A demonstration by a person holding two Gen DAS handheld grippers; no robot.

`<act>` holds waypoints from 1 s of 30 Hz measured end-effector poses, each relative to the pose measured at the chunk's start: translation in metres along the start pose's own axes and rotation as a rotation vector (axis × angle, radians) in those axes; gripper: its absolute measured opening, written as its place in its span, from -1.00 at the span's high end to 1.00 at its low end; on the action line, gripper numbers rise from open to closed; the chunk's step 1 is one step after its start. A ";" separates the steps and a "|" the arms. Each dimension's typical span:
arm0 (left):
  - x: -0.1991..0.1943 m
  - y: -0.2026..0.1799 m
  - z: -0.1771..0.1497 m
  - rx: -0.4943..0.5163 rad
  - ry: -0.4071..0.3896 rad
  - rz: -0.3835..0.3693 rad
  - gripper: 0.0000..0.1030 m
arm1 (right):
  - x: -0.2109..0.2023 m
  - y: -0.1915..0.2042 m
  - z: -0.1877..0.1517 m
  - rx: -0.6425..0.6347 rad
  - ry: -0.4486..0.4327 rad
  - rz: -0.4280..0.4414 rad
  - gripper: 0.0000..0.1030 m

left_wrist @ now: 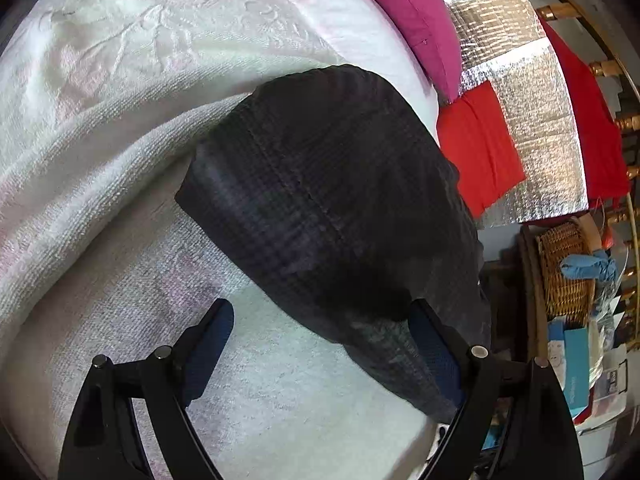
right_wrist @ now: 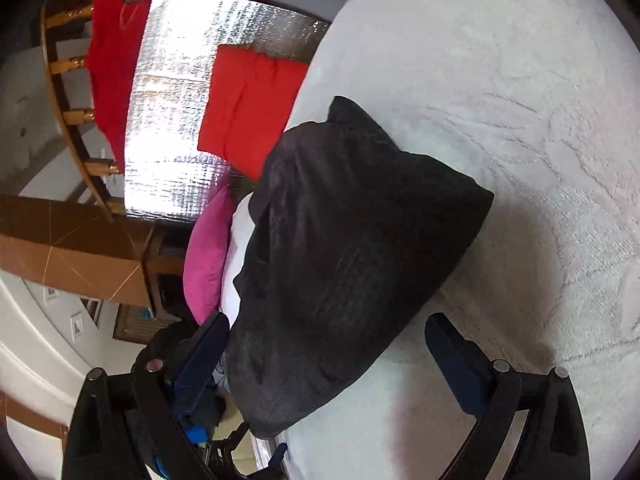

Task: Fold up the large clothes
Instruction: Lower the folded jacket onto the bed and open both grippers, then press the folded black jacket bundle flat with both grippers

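A dark plaid garment [left_wrist: 332,208] lies folded in a compact bundle on a white textured bedspread [left_wrist: 120,128]. My left gripper [left_wrist: 320,320] is open, its blue-padded fingers [left_wrist: 212,344] spread to either side of the garment's near edge without holding it. In the right wrist view the same garment [right_wrist: 340,264] lies near the bed's edge on the bedspread [right_wrist: 520,120]. My right gripper [right_wrist: 332,340] is open, its fingers [right_wrist: 456,364] straddling the garment's near end, empty.
A magenta pillow [left_wrist: 416,20] lies at the bed's far side. Red cloths [left_wrist: 476,148] rest on a silver foil sheet [left_wrist: 532,128] beside the bed. A wicker basket [left_wrist: 564,272] and boxes stand on the floor at right. A wooden railing [right_wrist: 68,112] runs behind.
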State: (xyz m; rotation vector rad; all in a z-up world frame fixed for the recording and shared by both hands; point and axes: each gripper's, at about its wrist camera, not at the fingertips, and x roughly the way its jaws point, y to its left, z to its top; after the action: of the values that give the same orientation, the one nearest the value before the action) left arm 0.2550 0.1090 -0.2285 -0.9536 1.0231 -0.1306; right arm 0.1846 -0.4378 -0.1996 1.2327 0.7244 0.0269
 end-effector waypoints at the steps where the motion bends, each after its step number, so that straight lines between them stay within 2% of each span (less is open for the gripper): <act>1: 0.001 0.000 0.001 -0.004 -0.009 -0.002 -0.73 | 0.003 0.000 0.000 0.001 0.003 -0.003 -0.94; 5: 0.013 -0.004 0.007 -0.033 -0.018 -0.019 -0.73 | 0.016 -0.002 0.002 -0.005 0.007 -0.026 -0.94; 12: 0.032 -0.008 0.021 -0.093 -0.030 -0.063 -0.73 | 0.030 -0.002 0.012 0.002 -0.010 -0.007 -0.95; 16: 0.040 -0.007 0.029 -0.153 -0.041 -0.096 -0.78 | 0.038 0.001 0.017 -0.018 -0.055 -0.012 -0.95; 23: 0.049 -0.014 0.037 -0.175 -0.058 -0.101 -0.78 | 0.048 0.009 0.019 -0.083 -0.117 -0.070 -0.92; 24: 0.050 -0.014 0.038 -0.178 -0.060 -0.104 -0.78 | 0.049 0.010 0.019 -0.091 -0.125 -0.082 -0.86; 26: 0.052 -0.015 0.040 -0.182 -0.064 -0.101 -0.75 | 0.049 0.011 0.020 -0.102 -0.140 -0.114 -0.56; 28: 0.051 -0.015 0.041 -0.187 -0.074 -0.089 -0.53 | 0.050 0.008 0.022 -0.105 -0.143 -0.151 -0.25; 30: 0.048 -0.011 0.038 -0.176 -0.077 -0.076 -0.36 | 0.049 0.007 0.023 -0.105 -0.141 -0.157 -0.12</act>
State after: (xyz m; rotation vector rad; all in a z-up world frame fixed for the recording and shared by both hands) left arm 0.3146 0.1013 -0.2455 -1.1495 0.9387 -0.0675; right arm 0.2377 -0.4357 -0.2145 1.0638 0.6862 -0.1490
